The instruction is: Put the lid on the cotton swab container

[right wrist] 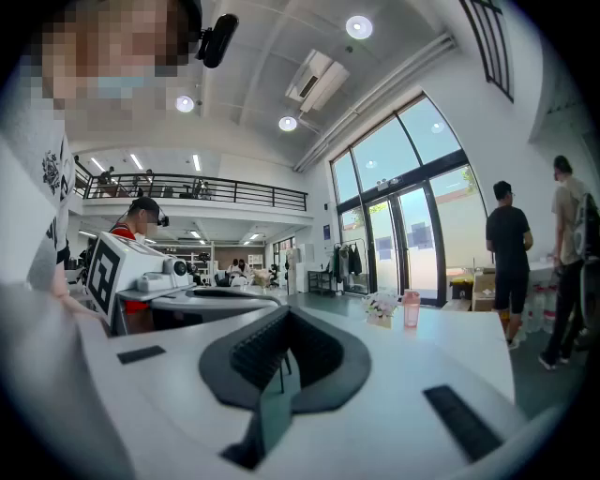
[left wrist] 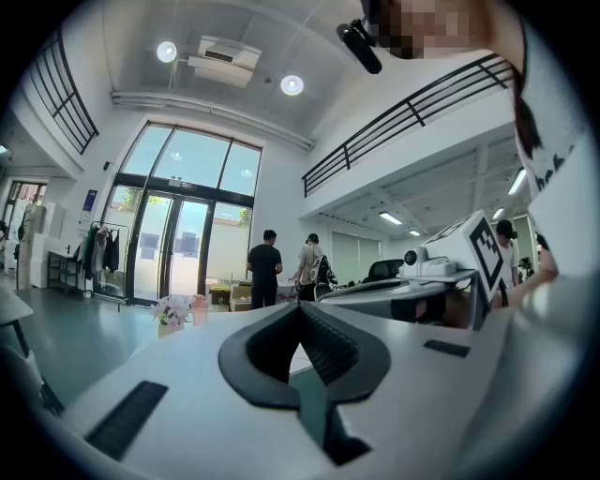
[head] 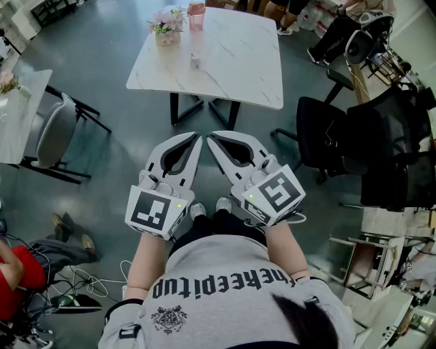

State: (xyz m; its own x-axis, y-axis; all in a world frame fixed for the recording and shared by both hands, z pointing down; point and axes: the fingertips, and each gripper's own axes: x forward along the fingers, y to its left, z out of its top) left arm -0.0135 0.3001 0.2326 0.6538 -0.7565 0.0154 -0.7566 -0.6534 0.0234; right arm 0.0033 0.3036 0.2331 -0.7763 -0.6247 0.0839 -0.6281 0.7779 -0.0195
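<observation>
A white marble table (head: 231,61) stands a few steps ahead of me. On it a small clear container (head: 195,60) sits near the middle, too small to show any lid. My left gripper (head: 196,139) and right gripper (head: 211,139) are held side by side at waist height, well short of the table. Both are shut, their tips meeting, with nothing between them. The left gripper view shows its dark pads (left wrist: 323,342) closed together, and the right gripper view shows the same on its pads (right wrist: 258,347).
A box of pink flowers (head: 167,27) and a pink cup (head: 196,15) stand at the table's far edge. Black office chairs (head: 327,136) are at the right, a grey chair (head: 54,133) and a second table (head: 17,109) at the left. Cables (head: 75,293) lie on the floor. Two people (left wrist: 265,270) stand by the glass doors.
</observation>
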